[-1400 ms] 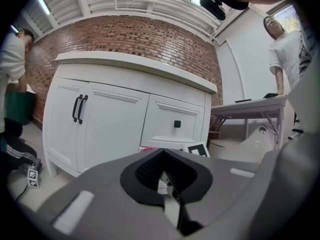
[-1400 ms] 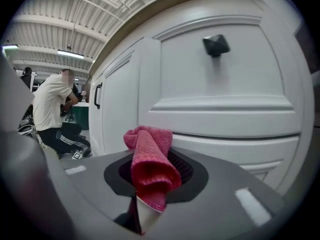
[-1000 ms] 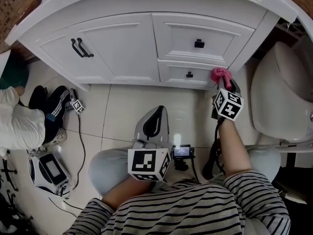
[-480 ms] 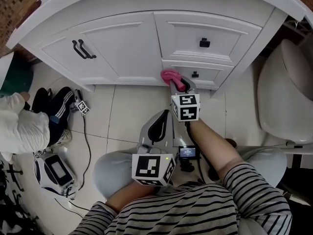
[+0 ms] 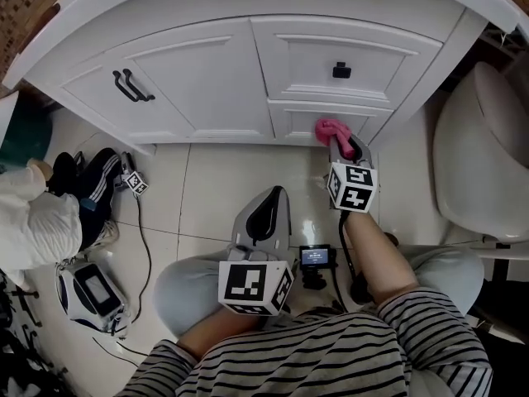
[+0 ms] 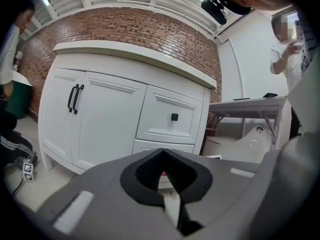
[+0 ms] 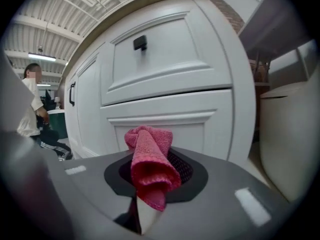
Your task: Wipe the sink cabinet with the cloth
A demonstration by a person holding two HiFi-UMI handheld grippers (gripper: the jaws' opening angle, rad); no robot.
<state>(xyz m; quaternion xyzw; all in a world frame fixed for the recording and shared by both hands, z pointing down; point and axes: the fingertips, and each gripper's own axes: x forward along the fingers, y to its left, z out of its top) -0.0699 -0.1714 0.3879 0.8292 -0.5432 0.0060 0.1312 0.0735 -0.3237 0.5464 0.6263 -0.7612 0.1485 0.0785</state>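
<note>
While the right gripper (image 5: 342, 145) clamps the pink cloth (image 5: 331, 129) with its jaws closed on the fabric, we hold the cloth's bunched end at the lower drawer (image 5: 291, 122), on the right half of the sink cabinet (image 5: 207, 98); whether it touches or is just short of the front cannot be confirmed. The left gripper (image 5: 266, 207) rests near our lap, well apart from the cabinet, jaws together and gripping nothing. We judge the wipe to be under way on the lower drawer. No view shows streaks or damp marks, so we cannot tell which panels are finished. The upper drawer (image 5: 314, 52) and the door panel (image 5: 194, 77) at the left may remain to be wiped.
</note>
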